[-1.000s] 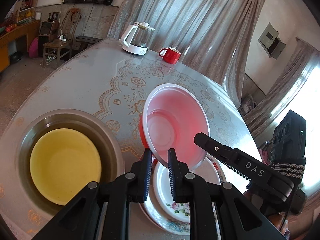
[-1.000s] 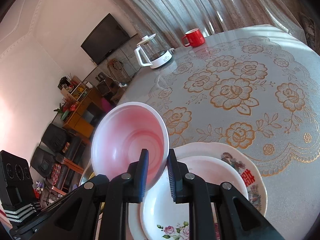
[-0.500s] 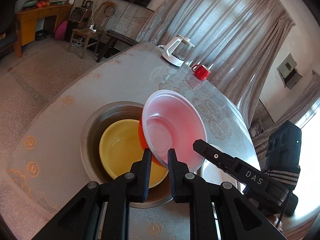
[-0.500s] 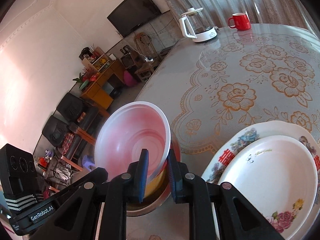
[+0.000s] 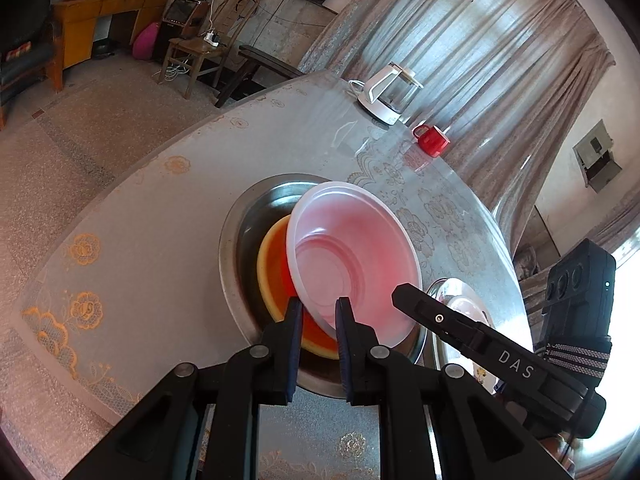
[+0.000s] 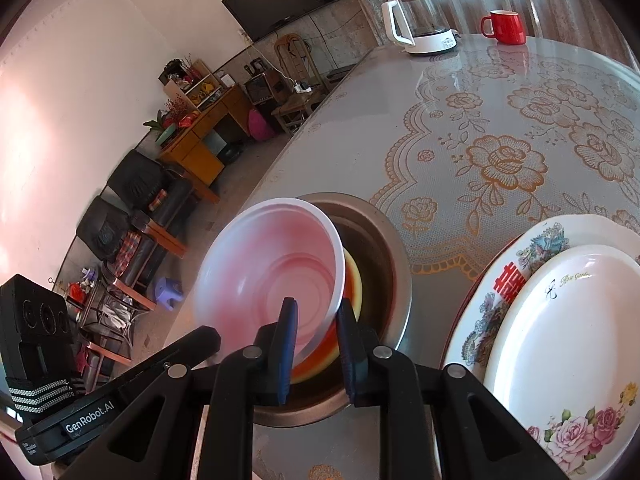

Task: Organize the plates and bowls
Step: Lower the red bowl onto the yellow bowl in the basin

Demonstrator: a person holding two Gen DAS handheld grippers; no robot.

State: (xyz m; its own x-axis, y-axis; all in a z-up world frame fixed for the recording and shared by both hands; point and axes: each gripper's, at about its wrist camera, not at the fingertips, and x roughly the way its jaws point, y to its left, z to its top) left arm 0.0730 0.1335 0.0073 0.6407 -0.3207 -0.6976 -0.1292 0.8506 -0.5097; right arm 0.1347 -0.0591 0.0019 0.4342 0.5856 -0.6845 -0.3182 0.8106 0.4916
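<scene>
A: Where does the translucent pink plastic bowl (image 5: 352,260) sit relative to the round stainless-steel basin (image 5: 236,240)?

B: It hangs tilted over the basin, its lower edge down inside the yellow-orange plastic bowl (image 5: 272,276) that lies in the basin's hollow. Its open mouth faces both cameras.

A: And the left tool (image 5: 317,320)?

B: It is clenched on the pink bowl's near rim; the thin wall runs between its two dark pads, which stand close together.

A: The right tool (image 6: 316,320)?

B: Its jaws are opening, with the pink bowl's rim between them. In the right wrist view the rim lies against the right-hand pad, while a sliver of space shows at the left-hand one, so the grip looks loosened. In the left wrist view it reaches in from the right of the basin, one black finger laid across the pink bowl's edge.

A: What else stands around the basin?

B: Just to its right, on the lace-patterned grey counter (image 6: 500,128), a white floral plate (image 6: 568,340) rests on top of a larger patterned plate with a red character (image 6: 516,276). The larger plate's rim comes near the basin's rim; whether they touch cannot be told. Far beyond the basin, near the curtain, stand a glass kettle with a white base and handle (image 6: 420,20) and a red mug (image 6: 506,27), side by side and apart from each other.
</scene>
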